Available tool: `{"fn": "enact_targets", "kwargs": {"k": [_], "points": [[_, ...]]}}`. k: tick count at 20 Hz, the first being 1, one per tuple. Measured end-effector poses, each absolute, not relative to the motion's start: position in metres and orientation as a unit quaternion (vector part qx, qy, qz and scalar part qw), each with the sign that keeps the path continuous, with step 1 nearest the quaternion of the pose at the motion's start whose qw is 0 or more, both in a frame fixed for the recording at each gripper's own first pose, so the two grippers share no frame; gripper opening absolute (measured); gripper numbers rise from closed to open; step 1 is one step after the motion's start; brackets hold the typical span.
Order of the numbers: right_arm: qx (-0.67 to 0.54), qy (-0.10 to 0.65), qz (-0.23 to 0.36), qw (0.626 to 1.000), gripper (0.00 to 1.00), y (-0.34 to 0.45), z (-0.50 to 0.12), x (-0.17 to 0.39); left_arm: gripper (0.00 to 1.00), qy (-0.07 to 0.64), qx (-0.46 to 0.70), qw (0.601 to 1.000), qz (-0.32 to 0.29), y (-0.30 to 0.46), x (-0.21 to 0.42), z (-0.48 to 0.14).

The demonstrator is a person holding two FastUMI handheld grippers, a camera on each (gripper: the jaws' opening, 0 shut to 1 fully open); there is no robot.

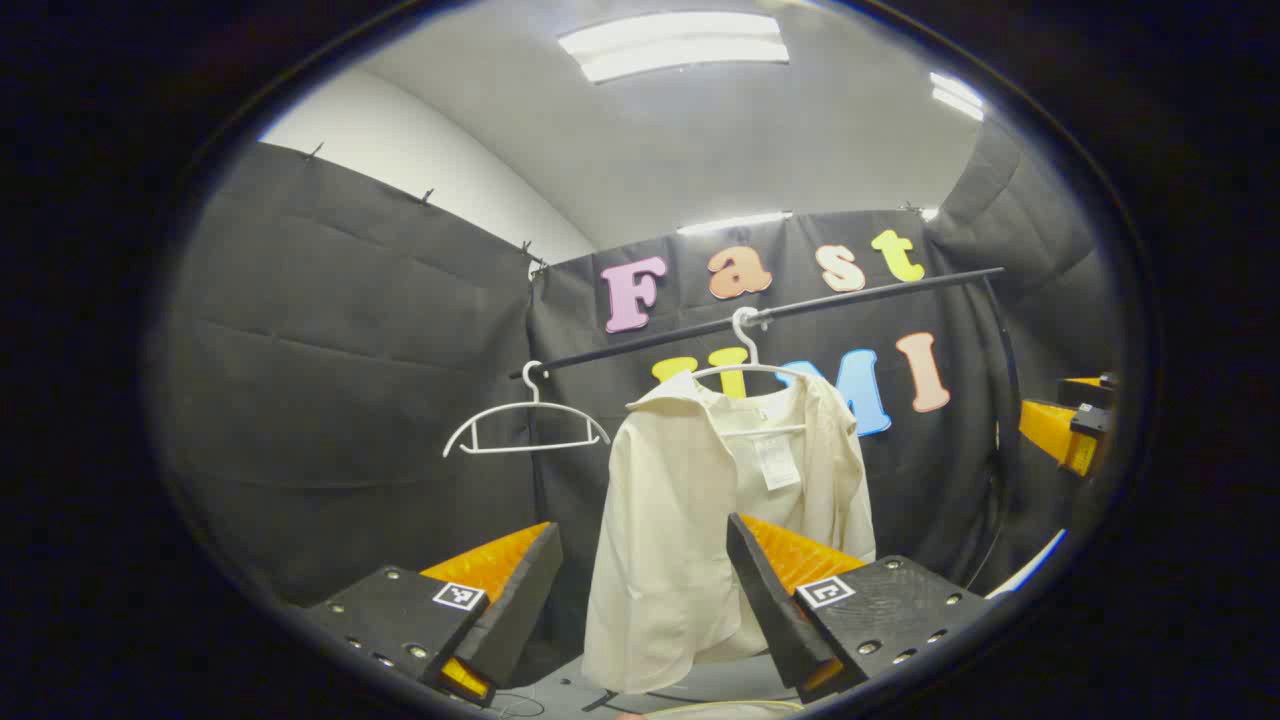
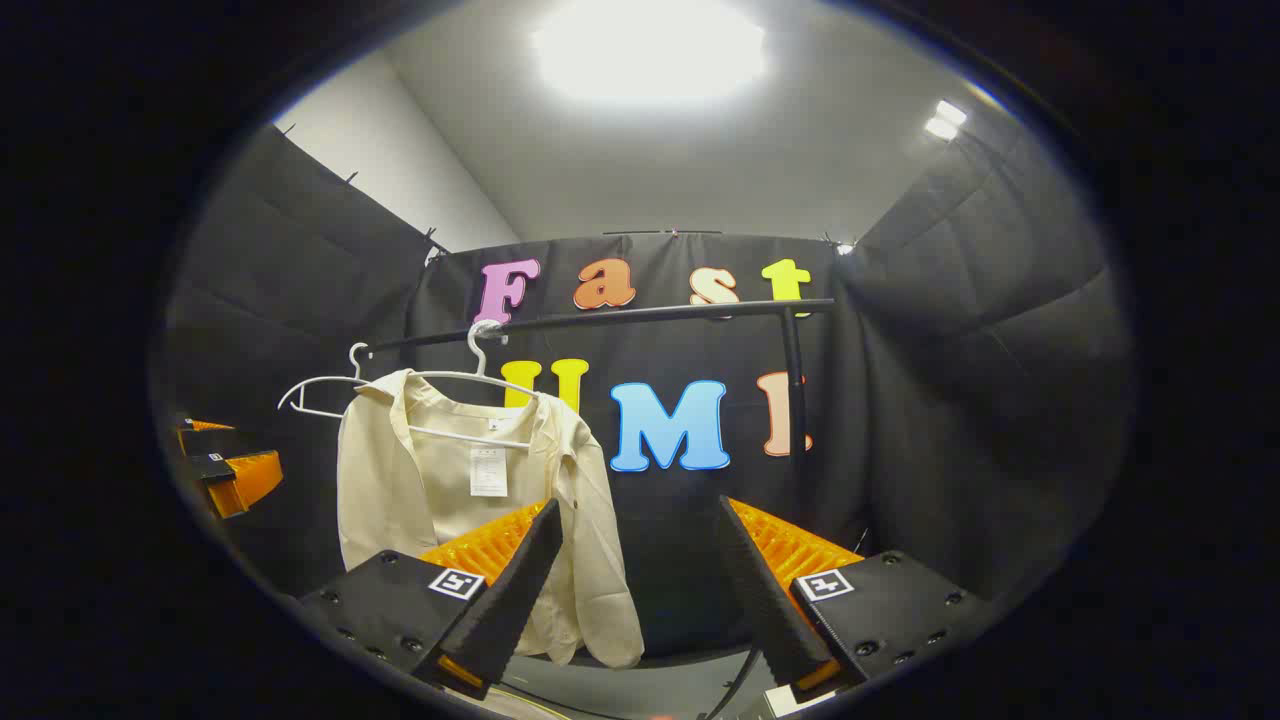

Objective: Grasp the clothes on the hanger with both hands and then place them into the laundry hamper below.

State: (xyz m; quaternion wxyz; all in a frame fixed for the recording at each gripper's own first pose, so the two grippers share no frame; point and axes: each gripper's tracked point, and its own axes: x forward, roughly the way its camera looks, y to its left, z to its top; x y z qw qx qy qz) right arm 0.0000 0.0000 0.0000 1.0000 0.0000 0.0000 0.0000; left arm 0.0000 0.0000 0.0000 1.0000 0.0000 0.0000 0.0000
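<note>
A cream shirt (image 1: 690, 500) hangs open-fronted on a white hanger (image 1: 745, 370) from a black rail (image 1: 800, 308). In the left gripper view it hangs straight ahead, between the fingers of my left gripper (image 1: 643, 527), which is open and holds nothing. In the right gripper view the shirt (image 2: 390, 480) and its hanger (image 2: 480, 378) sit left of centre. My right gripper (image 2: 638, 508) is open and empty, pointing at the wall to the right of the shirt. Each gripper shows at the edge of the other's view: the right gripper (image 1: 1065, 430) and the left gripper (image 2: 235, 470).
An empty white hanger (image 1: 527, 425) hangs on the rail left of the shirt, also seen as the bare hanger (image 2: 320, 390). The rack's upright post (image 2: 795, 400) stands right of the shirt. Black cloth walls close the booth on three sides.
</note>
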Motion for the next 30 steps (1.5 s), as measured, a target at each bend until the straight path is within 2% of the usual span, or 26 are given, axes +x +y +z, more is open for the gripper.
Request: {"fn": "enact_targets", "kwargs": {"k": [20, 24, 30], "points": [[0.002, 0.007, -0.044, 0.999, 0.96, -0.016, -0.006, -0.020, 0.97, -0.021, -0.004, 0.999, -0.037, -0.009, 0.004, 0.006], [-0.005, 0.000, -0.050, 0.999, 0.96, -0.017, -0.004, -0.007, 0.97, -0.018, 0.003, 0.999, -0.035, -0.010, 0.010, 0.006], [-0.001, -0.010, -0.020, 1.000, 0.97, -0.003, 0.002, 0.038, 0.97, -0.015, 0.007, 1.000, -0.025, -0.019, 0.033, 0.006]]}}
